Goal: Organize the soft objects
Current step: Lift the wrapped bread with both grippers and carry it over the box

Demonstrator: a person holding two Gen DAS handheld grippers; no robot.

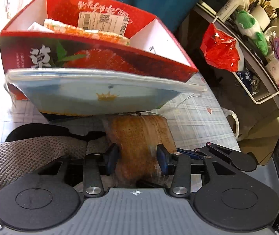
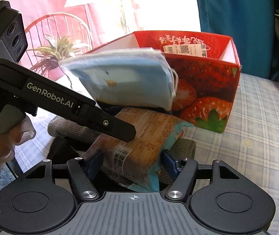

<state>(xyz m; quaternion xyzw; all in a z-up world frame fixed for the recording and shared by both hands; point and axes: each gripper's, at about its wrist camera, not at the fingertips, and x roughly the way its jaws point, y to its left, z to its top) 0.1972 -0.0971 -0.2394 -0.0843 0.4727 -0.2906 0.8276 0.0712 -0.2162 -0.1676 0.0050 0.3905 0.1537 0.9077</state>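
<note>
A red strawberry-print box (image 1: 119, 62) stands open on the checked cloth; it also shows in the right wrist view (image 2: 208, 90). A pale blue pack with a gold crown (image 1: 100, 96) is lifted in front of it, also in the right wrist view (image 2: 123, 80). Below lies a brown snack packet (image 1: 139, 143) (image 2: 139, 143) on a grey knitted cloth (image 1: 27, 154). My left gripper (image 1: 137, 156) straddles the packet, blue pads (image 1: 112, 154) at its sides. My right gripper (image 2: 131, 164) likewise straddles the packet. The left gripper's body (image 2: 61, 98) reaches in over the packet.
The box holds orange-and-white packs (image 1: 86, 31). A red plastic bag (image 1: 221, 49) hangs on a white rack (image 1: 256, 90) at the right, with a green plush (image 1: 251, 27) and bottles on a cluttered shelf. A teal curtain (image 2: 235, 9) hangs behind the box.
</note>
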